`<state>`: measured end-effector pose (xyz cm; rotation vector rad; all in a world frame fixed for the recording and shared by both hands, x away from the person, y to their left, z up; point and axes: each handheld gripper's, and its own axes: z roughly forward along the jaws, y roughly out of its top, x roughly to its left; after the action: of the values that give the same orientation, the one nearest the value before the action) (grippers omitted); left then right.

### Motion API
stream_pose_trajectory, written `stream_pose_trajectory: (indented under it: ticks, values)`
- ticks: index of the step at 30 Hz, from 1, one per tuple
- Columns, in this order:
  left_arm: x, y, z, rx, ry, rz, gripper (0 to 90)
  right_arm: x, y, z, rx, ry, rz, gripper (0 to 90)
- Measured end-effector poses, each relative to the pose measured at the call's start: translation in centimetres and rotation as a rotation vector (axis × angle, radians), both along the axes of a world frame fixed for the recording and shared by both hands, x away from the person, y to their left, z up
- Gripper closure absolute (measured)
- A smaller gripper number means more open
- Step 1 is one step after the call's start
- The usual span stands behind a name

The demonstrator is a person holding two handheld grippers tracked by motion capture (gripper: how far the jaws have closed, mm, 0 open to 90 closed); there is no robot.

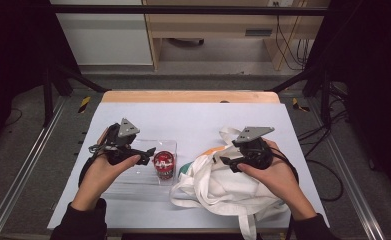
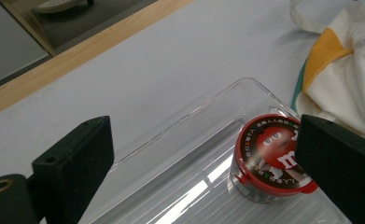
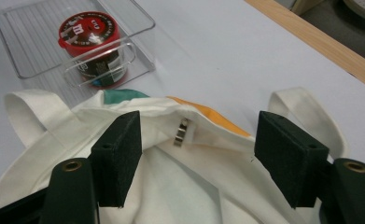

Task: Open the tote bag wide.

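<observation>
The round red-lidded candy tub (image 2: 272, 157) sits in the clear plastic tray (image 2: 203, 112), just right of the left gripper (image 1: 142, 156) (fingers spread, empty). The right gripper (image 3: 199, 158), fingers spread, straddles the cream cloth tote bag's (image 3: 189, 186) rim.

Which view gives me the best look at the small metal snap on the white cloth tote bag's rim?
The right gripper view: the small metal snap sits close and sharp on the white cloth tote bag rim, between the open right gripper jaws. The high view shows the bag whole, the snap too small to tell. The left gripper view catches a corner of the bag.
</observation>
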<state>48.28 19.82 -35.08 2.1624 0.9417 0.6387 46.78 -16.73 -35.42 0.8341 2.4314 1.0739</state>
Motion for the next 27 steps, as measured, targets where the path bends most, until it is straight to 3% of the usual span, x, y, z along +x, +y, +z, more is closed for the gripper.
stream_pose_trajectory:
  ticks: [6, 14, 21, 22, 27]
  values:
    - [-0.1, -1.1, -0.1, 0.023, 0.004, -0.032, 4.6, -0.6, -2.4, 0.1, 0.009, -0.008, -0.049, 32.4]
    - [-0.4, -1.8, 0.1, 0.028, -0.003, -0.054, 4.5, -1.0, -4.1, 0.3, 0.033, -0.015, -0.088, 30.1]
    - [-0.6, -1.1, 0.2, 0.015, -0.008, -0.039, 4.3, -0.9, -5.2, 0.4, 0.049, -0.026, -0.129, 22.1]
    - [-0.6, -1.0, 0.3, 0.013, -0.007, -0.037, 4.2, -0.9, -5.9, 0.7, 0.053, -0.029, -0.157, 17.9]
    - [-0.6, 0.1, 0.6, -0.003, -0.016, -0.015, 4.2, -1.0, -7.3, 1.0, 0.075, -0.038, -0.205, 13.7]
